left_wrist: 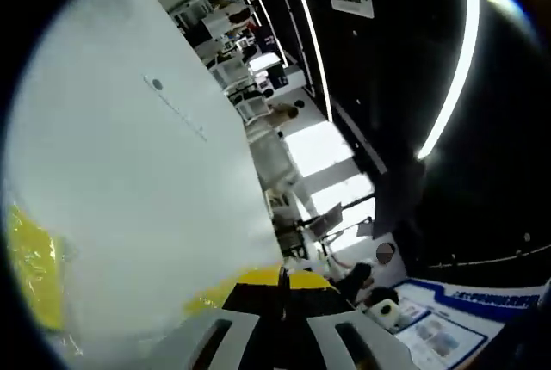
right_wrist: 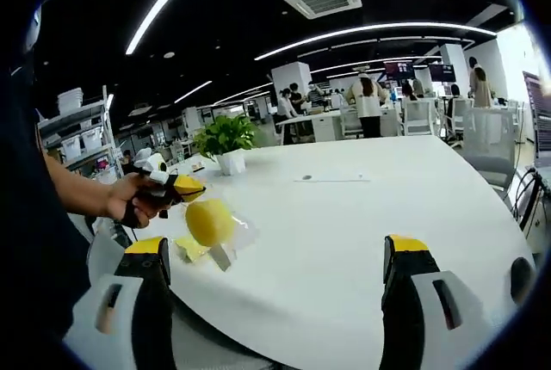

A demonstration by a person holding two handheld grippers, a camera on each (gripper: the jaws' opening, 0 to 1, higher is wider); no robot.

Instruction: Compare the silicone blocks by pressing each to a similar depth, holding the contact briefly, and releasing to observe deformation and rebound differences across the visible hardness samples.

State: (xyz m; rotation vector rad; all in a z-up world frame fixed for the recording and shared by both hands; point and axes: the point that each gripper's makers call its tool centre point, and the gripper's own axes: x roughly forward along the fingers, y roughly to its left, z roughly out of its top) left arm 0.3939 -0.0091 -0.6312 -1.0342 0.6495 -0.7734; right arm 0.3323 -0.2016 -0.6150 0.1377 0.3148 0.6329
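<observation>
At the near left edge of the white table (right_wrist: 362, 215), the left gripper (right_wrist: 164, 188) clamps a yellow silicone block (right_wrist: 209, 221) mid-press, apparently holding before release, while the right gripper (right_wrist: 284, 288) waits, jaws spread wide.

Open-plan office — long white table (right_wrist: 362, 206), potted plant (right_wrist: 225, 139), storage shelves (right_wrist: 77, 133), ceiling light strips (right_wrist: 379, 30), people at distant desks (right_wrist: 366, 103).
</observation>
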